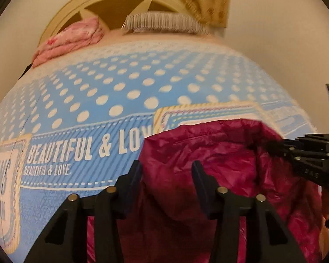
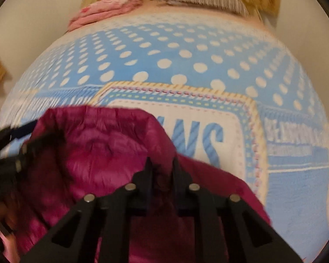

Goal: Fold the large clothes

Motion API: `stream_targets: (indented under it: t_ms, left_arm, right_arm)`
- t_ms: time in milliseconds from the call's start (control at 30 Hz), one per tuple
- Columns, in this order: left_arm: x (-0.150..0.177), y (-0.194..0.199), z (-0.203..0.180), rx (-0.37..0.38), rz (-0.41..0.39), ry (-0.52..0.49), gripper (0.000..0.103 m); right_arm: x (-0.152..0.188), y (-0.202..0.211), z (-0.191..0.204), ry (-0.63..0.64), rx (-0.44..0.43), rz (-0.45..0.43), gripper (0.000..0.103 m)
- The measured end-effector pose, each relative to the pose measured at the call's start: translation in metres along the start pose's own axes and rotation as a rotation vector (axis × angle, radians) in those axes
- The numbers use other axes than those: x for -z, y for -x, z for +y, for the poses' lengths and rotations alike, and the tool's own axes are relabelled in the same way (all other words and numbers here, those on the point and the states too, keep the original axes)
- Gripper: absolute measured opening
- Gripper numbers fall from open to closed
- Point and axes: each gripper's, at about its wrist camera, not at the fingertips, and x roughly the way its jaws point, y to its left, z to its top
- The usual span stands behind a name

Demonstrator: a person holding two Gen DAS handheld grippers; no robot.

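Left gripper [image 1: 165, 175]: part-open, jaws straddling the magenta jacket [image 1: 208, 153] at lower centre; cannot tell if pinched, so the edge may slip.
Right gripper [image 2: 162, 171]: nearly closed on a jacket fold; slick fabric could pull free.
Blue spotted blanket [image 2: 186, 43]: may drag along.
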Motion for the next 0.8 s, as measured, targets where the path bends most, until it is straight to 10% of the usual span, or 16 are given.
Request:
stream_targets:
  t_ms: [400,533,667,800]
  left_arm:
    - [0.058,0.013,-0.008,0.036,0.036,-0.036,0.037]
    - [0.05,0.035,-0.001,-0.017,-0.067,0.021,0.038]
    - [0.028,0.046,0.002,-0.047,-0.111,0.054,0.083]
    - [0.011,0.035,0.003,-0.077,-0.096,0.068,0.084]
  right_arm:
    - [0.054,0.018,-0.024,0.014,0.066,-0.024,0.01]
    - [0.063,0.009,-0.025,0.018,0.087,-0.023,0.01]
    - [0.065,0.005,-0.033,-0.007,0.083,-0.027,0.01]
    - [0.068,0.001,-0.037,-0.012,0.083,-0.026,0.01]
